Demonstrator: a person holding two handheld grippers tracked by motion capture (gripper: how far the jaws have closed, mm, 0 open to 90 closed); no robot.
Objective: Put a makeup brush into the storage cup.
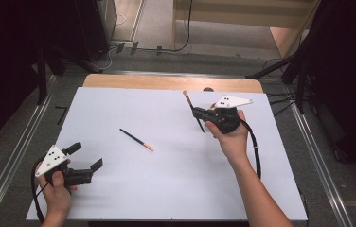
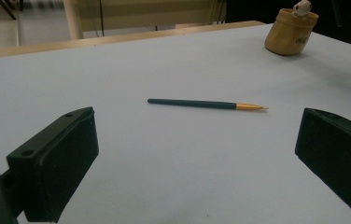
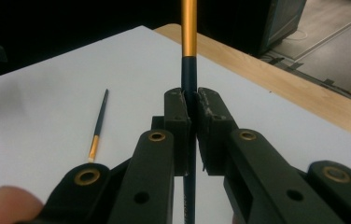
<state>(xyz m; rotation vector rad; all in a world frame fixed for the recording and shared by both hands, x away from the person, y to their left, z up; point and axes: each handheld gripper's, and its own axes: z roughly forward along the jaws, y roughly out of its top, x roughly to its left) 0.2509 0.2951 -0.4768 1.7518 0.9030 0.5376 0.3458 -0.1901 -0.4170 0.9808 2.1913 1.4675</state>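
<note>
Table [image 1: 166, 189]: white top, wooden strip along the far edge.

Right gripper [image 1: 199, 113]: held by the right hand [image 1: 230, 135] over the far right part of the table. Jaws pressed together on a dark pencil-like stick [image 1: 193, 111] with an orange end section. In the high view the stick stands tilted, orange end up and toward the far edge, dark end down near the table surface; contact with the table cannot be told. In the right gripper view the stick [image 3: 189, 70] runs straight up between the two closed pads, pinched on its dark part just below the orange section.

Left gripper [image 1: 87, 157]: held by the left hand [image 1: 57, 189] at the near left corner of the table. Jaws spread wide, nothing between them.

Second stick [image 1: 137, 139]: same kind, lies flat on the table near the middle, between the two grippers and well apart from both. In the left gripper view it [image 2: 206, 104] lies crosswise beyond the open jaws, orange tip pointing right.

A tan container [image 2: 291, 32] stands on the table far right in the left gripper view, with a small pale object at its top; detail unclear.
</note>
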